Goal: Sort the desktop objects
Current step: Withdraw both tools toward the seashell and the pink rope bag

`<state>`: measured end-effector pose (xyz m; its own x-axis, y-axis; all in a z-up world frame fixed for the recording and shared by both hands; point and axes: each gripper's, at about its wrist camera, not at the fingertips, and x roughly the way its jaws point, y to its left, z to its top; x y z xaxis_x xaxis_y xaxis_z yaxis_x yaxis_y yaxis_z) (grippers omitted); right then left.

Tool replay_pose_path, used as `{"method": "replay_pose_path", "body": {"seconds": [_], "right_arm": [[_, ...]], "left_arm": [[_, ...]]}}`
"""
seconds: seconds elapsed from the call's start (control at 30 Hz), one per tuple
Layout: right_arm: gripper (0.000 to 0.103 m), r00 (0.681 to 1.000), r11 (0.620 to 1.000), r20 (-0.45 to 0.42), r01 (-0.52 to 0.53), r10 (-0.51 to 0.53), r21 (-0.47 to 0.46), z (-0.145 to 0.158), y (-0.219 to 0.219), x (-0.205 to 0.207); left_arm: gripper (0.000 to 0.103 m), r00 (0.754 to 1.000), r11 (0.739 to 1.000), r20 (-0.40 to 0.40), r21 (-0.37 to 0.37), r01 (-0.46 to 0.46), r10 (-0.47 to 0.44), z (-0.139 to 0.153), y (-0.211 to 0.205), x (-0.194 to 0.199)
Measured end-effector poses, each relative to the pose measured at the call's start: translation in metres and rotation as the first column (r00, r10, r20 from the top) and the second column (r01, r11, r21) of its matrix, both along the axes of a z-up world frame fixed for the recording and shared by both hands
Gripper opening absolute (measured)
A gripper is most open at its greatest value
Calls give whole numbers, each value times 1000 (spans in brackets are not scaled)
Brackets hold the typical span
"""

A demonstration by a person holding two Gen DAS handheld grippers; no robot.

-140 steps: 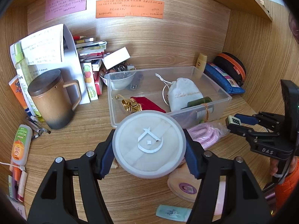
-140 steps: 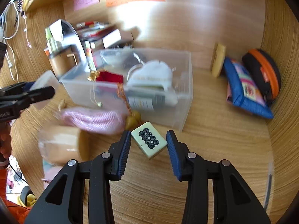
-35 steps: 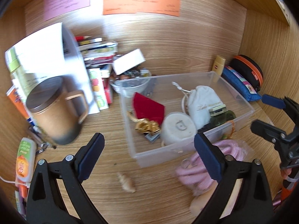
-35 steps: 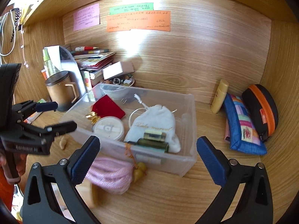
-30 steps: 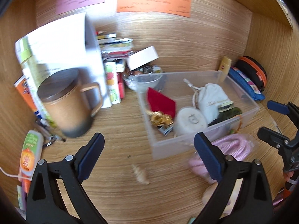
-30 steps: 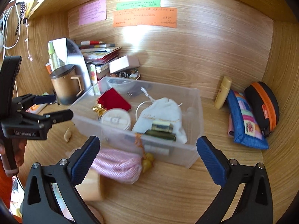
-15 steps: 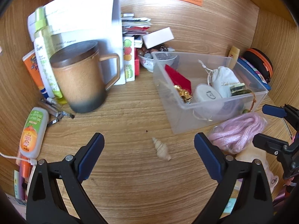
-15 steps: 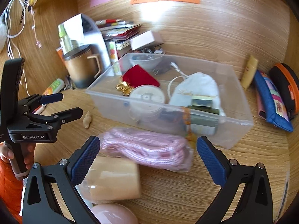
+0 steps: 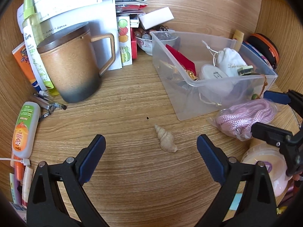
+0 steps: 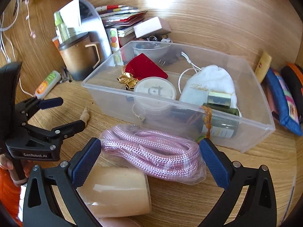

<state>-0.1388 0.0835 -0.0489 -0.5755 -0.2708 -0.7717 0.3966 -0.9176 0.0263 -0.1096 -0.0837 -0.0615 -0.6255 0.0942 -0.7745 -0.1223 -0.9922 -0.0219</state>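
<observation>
Hidden or cut off: bottle (image 9: 34, 43) half behind the mug; bowl (image 9: 145, 41) of beads partly behind the bin wall; dark bottle (image 10: 220, 121) blurred through plastic; notes on the back wall cropped at 12 o'clock, writing unreadable
Left edge: white tube (image 9: 23, 130) with orange label lying flat at 9 o'clock in the left wrist view; pens and small tubes below it cut by the frame
Mug (image 9: 73, 64): matte brown ceramic fading to dark grey at the base, flat dark lid, squared handle; upright at 10 o'clock
Left gripper (image 9: 150, 155): blue ribbed pads spread wide, empty, low over the desk
Shell (image 9: 165, 139): pale beige spiral, pointed, lying on bare wood between the left pads, well apart from both; just outside the bin's near corner
Bin (image 10: 189, 102): clear plastic, rectangular; holds a red velvet pouch (image 10: 144, 68), gold trinket, round white tin (image 10: 155, 90), white drawstring bag (image 10: 210, 83)
Rope (image 10: 153, 149): pink braided cord coiled in a clear bag, lying against the bin's front wall
Right gripper (image 10: 149, 157): pads wide apart, either side of the rope, grasping nothing; contact cannot be judged
Tape roll (image 10: 115, 191): beige, glossy, at 7 o'clock beside the rope
Right edge: blue pouch (image 10: 282, 102) and black case with orange zip, at 3 o'clock
Surface: wood-grain desk inside a wooden alcove
</observation>
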Motion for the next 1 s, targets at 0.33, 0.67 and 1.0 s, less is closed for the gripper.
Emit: {"method": "replay_pose_path", "body": {"seconds": [0.33,0.67,1.0], "right_arm": [[103,994,995,86,-56,62,-78,-14,0,-18],[75,993,989,28,-116,119,-94,-9,-7,-7],[43,986,980,17,-163,166,-116,-5,-9,2]], "left_arm": [[98,1000,1000,19,-19,1,-1,-4,3,-3],[98,1000,998,3,-59,5,-5,-5,10,-5],[91,1000,998,-10,-60,15,-15,-3,10,-5]]}}
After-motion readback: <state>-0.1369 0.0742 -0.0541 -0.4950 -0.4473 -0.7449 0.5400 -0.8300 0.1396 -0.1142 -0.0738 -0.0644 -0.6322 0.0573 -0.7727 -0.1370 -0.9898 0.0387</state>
